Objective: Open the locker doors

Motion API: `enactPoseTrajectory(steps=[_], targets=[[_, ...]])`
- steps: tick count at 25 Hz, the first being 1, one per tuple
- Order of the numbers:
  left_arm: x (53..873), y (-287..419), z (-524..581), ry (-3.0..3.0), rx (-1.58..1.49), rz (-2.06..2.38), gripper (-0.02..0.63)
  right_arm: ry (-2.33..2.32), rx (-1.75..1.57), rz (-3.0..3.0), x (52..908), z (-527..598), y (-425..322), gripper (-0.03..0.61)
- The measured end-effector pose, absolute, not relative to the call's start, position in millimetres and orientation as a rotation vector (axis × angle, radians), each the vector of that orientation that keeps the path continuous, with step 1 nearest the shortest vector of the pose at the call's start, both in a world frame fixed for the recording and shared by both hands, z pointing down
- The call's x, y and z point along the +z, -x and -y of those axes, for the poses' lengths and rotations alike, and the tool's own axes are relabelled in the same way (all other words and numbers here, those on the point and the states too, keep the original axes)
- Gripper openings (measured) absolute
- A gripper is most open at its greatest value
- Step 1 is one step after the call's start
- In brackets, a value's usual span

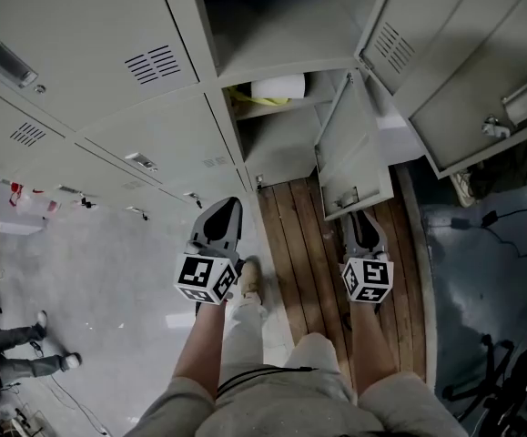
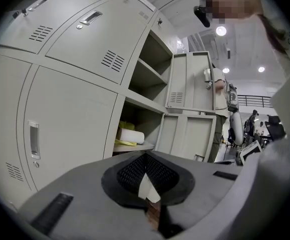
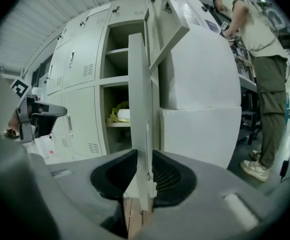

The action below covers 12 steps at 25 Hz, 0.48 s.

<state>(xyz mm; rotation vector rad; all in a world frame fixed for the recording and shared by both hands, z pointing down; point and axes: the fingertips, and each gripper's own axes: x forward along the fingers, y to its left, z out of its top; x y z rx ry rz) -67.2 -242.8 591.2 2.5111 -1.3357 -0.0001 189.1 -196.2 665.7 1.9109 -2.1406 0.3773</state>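
My right gripper [image 3: 140, 154] sits at the free edge of the lower locker door [image 3: 137, 99], low down on the panel. In the right gripper view the door stands edge-on between the jaws, one jaw against each face, and as far as I can see they are pinching the sheet metal rather than standing clear of it. That door is swung well out from its compartment, so from the head view it juts toward me over the wooden floor boards [image 1: 295, 244].

Behind it the compartment is open. On its shelf lies a white roll [image 1: 278, 87] on something yellow [image 1: 245, 98]. The compartment above is open too, with its door [image 1: 481, 89] hanging out to the right, higher than the one I am on.

My left gripper [image 2: 146, 156] is held out to the left of the open column, in front of the closed lockers [image 1: 81, 62] and apart from them. Its jaws are pressed together at the tips with nothing between them. From the left gripper view the open lower door is well off to the right, nowhere near those jaws.

In the right gripper view a person [image 3: 260, 59] stands at the far right, beyond the open doors.
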Motion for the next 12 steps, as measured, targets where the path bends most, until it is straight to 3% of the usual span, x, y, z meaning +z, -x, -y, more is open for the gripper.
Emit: enactPoseTrajectory(steps=[12], targets=[[593.3, 51.5, 266.7, -2.532, 0.021, 1.238, -0.002, -2.190, 0.509, 1.917, 661.7, 200.8, -257.2, 0.055]])
